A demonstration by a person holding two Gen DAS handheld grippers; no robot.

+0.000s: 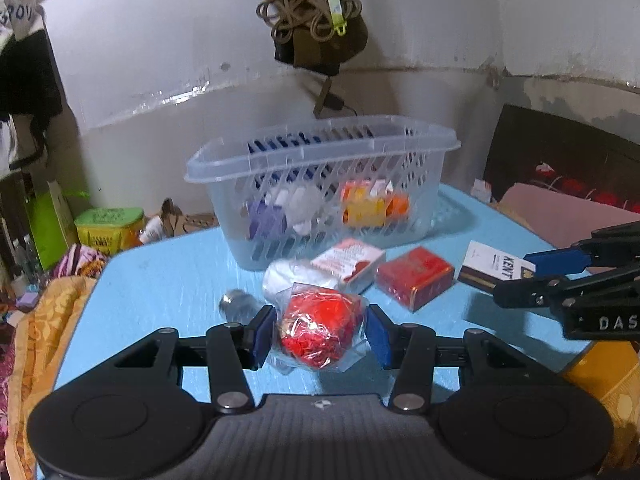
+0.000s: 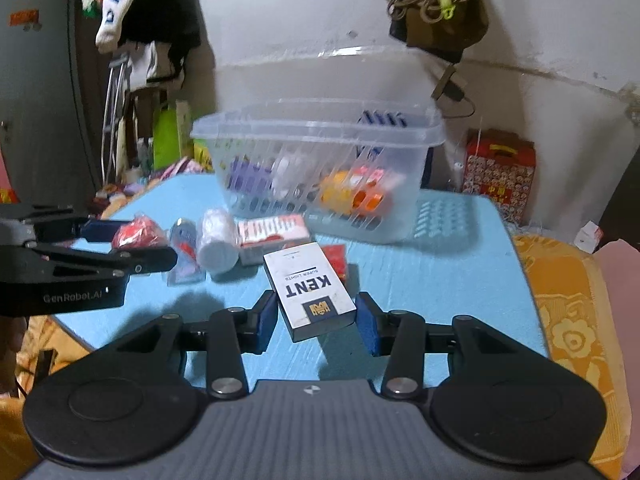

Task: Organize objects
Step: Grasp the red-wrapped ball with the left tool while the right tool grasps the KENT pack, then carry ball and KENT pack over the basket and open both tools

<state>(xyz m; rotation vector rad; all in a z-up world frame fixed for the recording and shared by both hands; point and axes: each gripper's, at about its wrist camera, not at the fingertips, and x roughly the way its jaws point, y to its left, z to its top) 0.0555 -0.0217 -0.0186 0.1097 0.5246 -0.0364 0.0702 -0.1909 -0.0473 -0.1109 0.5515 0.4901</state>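
A light blue table (image 1: 168,272) carries a clear slotted plastic basket (image 1: 320,148) standing upright toward its far edge. Inside the basket, seen through the slots, lie a purple box (image 1: 266,220), a white item of uncertain kind (image 1: 306,204), a yellow-and-orange carton (image 1: 372,204) and a dark blue object (image 1: 280,144) against the far wall; blur prevents closer identification. In front of the basket, on the table, rest a white roll (image 2: 218,240), a red-and-white box (image 1: 348,260), a red box (image 1: 416,276) and a small silver object (image 1: 236,302), partly hidden and indistinct. The left gripper (image 1: 320,336) is closed narrowly on a red item in clear wrap (image 1: 316,332), both blue pads pressing the wrap, the item held above the table near the roll. The right gripper (image 2: 316,316) is clamped on a white Kent cigarette pack (image 2: 308,288), pads against its long sides, the pack tilted and clear of the table, in front of the basket.
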